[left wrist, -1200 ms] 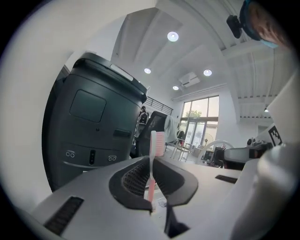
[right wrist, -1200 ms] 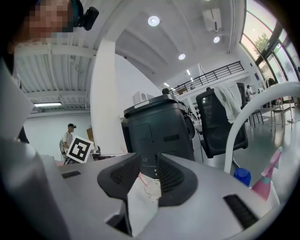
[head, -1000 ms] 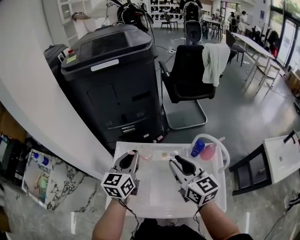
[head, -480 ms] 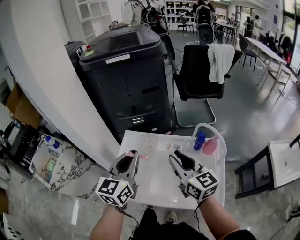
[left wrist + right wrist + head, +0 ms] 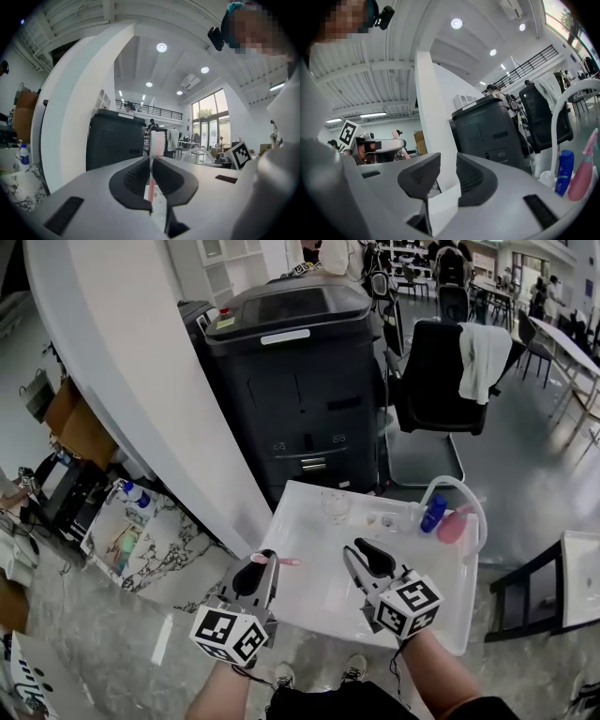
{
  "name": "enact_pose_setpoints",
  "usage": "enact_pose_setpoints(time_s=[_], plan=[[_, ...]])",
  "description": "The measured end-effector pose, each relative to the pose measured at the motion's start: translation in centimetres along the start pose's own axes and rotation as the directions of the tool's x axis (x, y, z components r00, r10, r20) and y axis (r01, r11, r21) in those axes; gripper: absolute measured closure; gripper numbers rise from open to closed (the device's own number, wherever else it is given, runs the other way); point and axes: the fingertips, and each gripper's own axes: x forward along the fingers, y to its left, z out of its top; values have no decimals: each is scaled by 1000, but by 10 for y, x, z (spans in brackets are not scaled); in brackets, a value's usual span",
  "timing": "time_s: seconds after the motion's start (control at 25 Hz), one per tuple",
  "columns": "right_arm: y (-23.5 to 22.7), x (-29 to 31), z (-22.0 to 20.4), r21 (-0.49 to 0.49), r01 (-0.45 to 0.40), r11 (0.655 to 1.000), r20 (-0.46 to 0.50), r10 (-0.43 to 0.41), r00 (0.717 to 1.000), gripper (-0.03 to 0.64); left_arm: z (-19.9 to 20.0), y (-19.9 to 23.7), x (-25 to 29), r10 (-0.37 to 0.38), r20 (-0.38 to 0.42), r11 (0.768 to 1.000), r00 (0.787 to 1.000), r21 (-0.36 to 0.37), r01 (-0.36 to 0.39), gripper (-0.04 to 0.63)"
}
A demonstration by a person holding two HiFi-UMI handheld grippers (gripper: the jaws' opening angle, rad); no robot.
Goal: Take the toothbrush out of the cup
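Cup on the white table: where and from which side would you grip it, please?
Probably its side wall, coming level from the near side with the open right gripper: the cup stands upright and alone, with bare table in front.

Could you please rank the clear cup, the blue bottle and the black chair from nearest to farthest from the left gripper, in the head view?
1. Clear cup, at the far side of the white table, ahead and right of the left gripper, which grips the pink toothbrush.
2. Blue bottle, near the far right corner.
3. Black chair, on the floor beyond.
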Motion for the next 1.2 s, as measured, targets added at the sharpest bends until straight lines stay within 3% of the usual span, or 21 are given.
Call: enact_pose_setpoints(time_s=[0.28,0.64,0.84,1.2], plan=[[44,35,-28,8,-6,1000,-22,6,1000,500,-11,45,-34,0,-19,1000,1000,17,0,560],[101,48,-35,-28,143,989,-8,-143,990,500,-19,93,-63,-139,-40,990,989,0,139,561],[123,28,-38,-52,268,962,17,-268,963,500,-29,96,-78,-253,-51,968,966,-19,252,561],[153,-40,-50,-42,461,887,52,-458,887,500,-46,63,-102,-425,-79,905,902,-56,422,561]])
